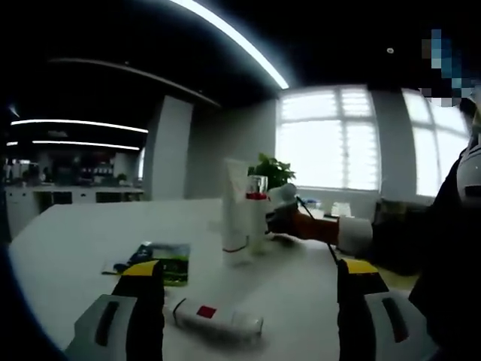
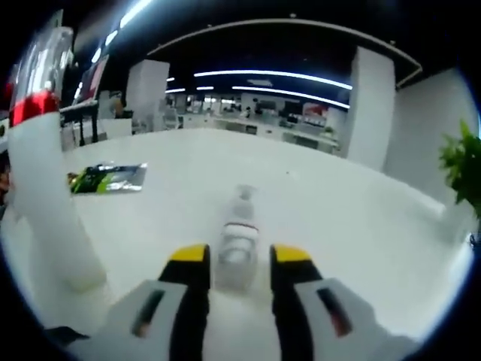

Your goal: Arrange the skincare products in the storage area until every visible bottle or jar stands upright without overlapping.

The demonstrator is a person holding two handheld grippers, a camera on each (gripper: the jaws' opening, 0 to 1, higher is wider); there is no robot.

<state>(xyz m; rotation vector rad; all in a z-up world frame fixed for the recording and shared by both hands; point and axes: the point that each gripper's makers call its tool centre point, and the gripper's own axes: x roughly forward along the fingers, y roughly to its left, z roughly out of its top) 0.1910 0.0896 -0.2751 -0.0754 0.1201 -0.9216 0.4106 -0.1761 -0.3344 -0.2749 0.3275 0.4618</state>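
Packet: green sachet (image 1: 156,261) lying flat on the white table (image 1: 68,241), far left.
Left gripper (image 1: 249,304): jaws spread wide, nothing in them, with a white tube with a red label (image 1: 214,317) lying on its side between them.
Standing stuff: tall white tube (image 1: 235,210) and red-banded bottle (image 1: 256,213), upright, pretty much touching.
Right gripper (image 2: 238,272): jaws snug on a small clear bottle (image 2: 239,244) standing on the table.

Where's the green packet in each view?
Left gripper view: green packet lies on the table, left of centre, above the left-hand jaw.
Right gripper view: at left, mid-height, on the table.
Shared landmark: the tall white tube standing near it.
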